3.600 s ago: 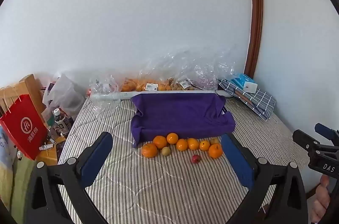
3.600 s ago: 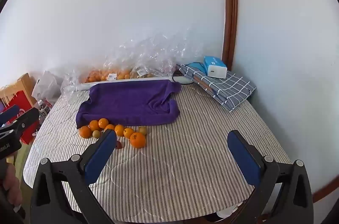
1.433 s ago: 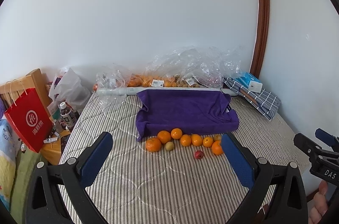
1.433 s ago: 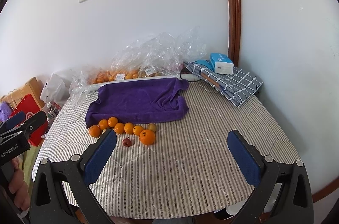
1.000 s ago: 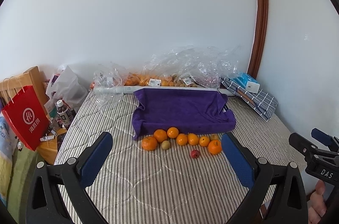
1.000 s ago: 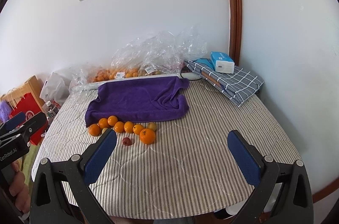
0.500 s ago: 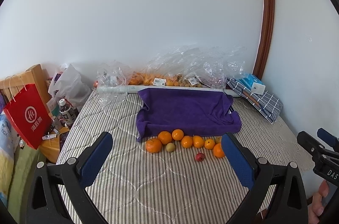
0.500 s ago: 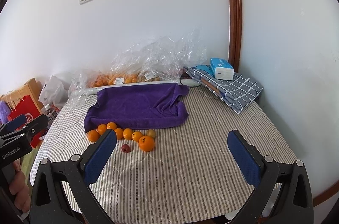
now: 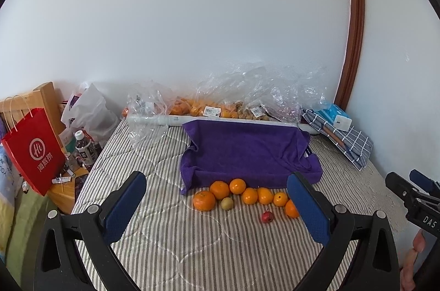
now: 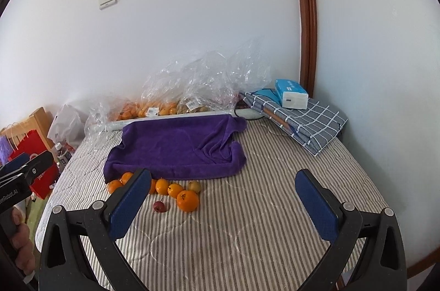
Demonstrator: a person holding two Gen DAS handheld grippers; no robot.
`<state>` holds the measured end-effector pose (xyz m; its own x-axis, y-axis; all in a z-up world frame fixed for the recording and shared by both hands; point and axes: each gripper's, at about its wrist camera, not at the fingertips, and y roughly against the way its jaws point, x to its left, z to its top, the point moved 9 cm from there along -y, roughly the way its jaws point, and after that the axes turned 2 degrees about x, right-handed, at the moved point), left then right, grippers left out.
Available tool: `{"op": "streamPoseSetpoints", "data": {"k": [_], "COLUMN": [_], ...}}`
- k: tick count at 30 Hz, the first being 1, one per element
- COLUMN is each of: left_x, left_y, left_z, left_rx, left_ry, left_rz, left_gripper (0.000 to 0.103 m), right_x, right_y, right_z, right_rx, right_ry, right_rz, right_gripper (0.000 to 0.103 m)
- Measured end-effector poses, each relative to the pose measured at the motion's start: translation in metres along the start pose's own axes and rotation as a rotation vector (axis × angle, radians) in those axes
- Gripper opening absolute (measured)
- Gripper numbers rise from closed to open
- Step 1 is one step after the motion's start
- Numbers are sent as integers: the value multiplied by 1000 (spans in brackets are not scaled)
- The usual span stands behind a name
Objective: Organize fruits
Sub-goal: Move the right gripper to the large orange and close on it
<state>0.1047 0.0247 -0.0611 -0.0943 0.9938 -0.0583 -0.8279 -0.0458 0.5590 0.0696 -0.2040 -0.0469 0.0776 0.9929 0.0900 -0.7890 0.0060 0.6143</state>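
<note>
Several oranges (image 9: 220, 189) lie in a row on the striped bed cover, just in front of a purple towel (image 9: 247, 153) draped over a tray-like shape. A small green fruit (image 9: 227, 203) and a small red fruit (image 9: 267, 217) lie with them. The same oranges (image 10: 187, 200), red fruit (image 10: 159, 206) and towel (image 10: 178, 145) show in the right wrist view. My left gripper (image 9: 217, 205) is open and empty, well short of the fruit. My right gripper (image 10: 222, 205) is open and empty, to the right of the fruit.
Clear plastic bags with more fruit (image 9: 214, 109) line the wall behind the towel. A folded checked cloth (image 10: 302, 123) with a blue tissue pack (image 10: 291, 94) lies at the back right. A red paper bag (image 9: 35, 150) and bottles (image 9: 85, 150) stand left of the bed.
Both views have shifted slightly; the grippers have drifted a little nearer the fruit. Both stay open, and the fruit has not moved.
</note>
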Motion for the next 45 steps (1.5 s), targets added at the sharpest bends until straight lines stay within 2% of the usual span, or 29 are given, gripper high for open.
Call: {"op": "streamPoseSetpoints", "data": {"k": [4,6,11,14,19,21,24,27,30,31,32,36,41,44,45], "left_x": [10,13,32,50,73,79,83,83,77,74,69,56,43,34,32], "left_y": [-22,-37,-75,-98,-124,-130,-138,-148,-154,-155,-157,-168,-185,-193,-195], "left_z": [-3,-9,-26,-40,-57,-63,-70,-78,-83,-83,-84,-83,-90,-95,-96], "left_rx": [2,37,106,158,202,212,225,252,256,253,252,269,311,332,334], "left_ry": [10,14,-12,21,50,56,65,76,63,53,40,14,23,34,28], "left_rz": [16,-1,38,45,50,45,26,6,-15,-20,-23,-53,-99,-140,-154], "left_gripper": [103,103,103,103,100,100,100,100,100,100,100,94,75,56,44], "right_x": [5,9,14,19,39,47,59,62,60,60,59,53,34,28,28], "right_y": [-28,-43,-83,-109,-149,-160,-173,-187,-200,-200,-199,-195,-189,-188,-189], "right_z": [-4,-8,-25,-38,-61,-70,-82,-92,-98,-97,-97,-101,-102,-103,-102], "right_rx": [60,79,126,162,242,273,309,339,367,351,346,331,308,306,306], "right_ry": [17,34,32,23,55,59,60,65,54,54,58,87,105,88,81], "right_rz": [29,32,50,63,100,116,169,161,145,140,135,131,100,120,126], "right_gripper": [102,100,94,86,62,58,58,57,46,43,43,42,42,42,42]}}
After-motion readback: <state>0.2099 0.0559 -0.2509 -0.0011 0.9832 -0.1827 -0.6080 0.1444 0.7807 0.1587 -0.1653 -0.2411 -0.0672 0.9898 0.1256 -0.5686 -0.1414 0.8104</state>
